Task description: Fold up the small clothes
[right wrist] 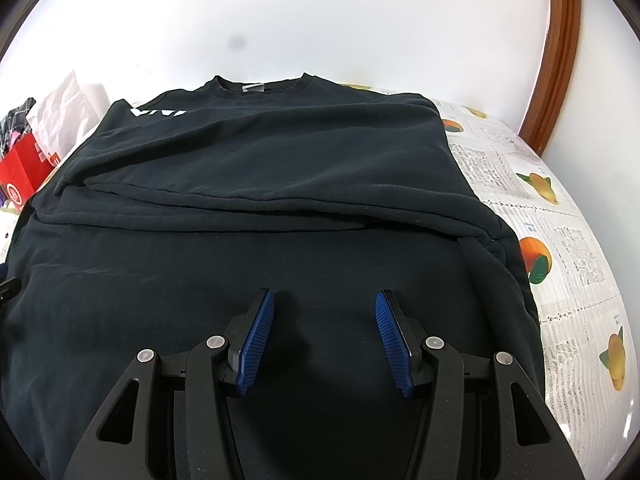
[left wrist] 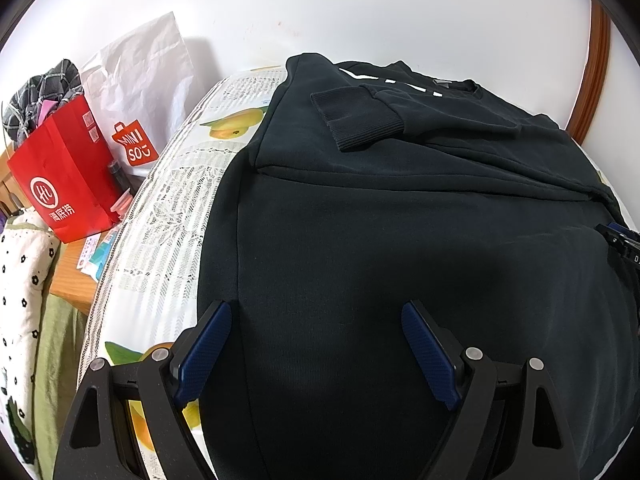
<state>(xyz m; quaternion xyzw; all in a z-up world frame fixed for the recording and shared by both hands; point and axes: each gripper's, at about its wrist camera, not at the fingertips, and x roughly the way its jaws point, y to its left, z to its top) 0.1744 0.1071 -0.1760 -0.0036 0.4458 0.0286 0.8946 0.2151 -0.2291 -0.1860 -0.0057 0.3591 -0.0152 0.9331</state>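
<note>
A black sweatshirt point(left wrist: 400, 220) lies flat on a table with a fruit-print cloth point(left wrist: 160, 240). Its sides are folded inward, and one ribbed cuff point(left wrist: 360, 120) rests on top near the white chest lettering. In the right wrist view the sweatshirt point(right wrist: 280, 200) shows its collar and a white label at the far end. My left gripper point(left wrist: 316, 312) is open and empty, low over the near left part of the sweatshirt. My right gripper point(right wrist: 325, 300) is open and empty, low over the near middle. The right gripper's edge shows in the left wrist view point(left wrist: 624, 240).
A red paper bag point(left wrist: 64, 184) and a white Miniso bag point(left wrist: 136, 92) stand left of the table, with checked cloth in the red bag. A spotted fabric point(left wrist: 20, 280) lies at far left. A white wall is behind, with a wooden frame point(right wrist: 556, 60) at right.
</note>
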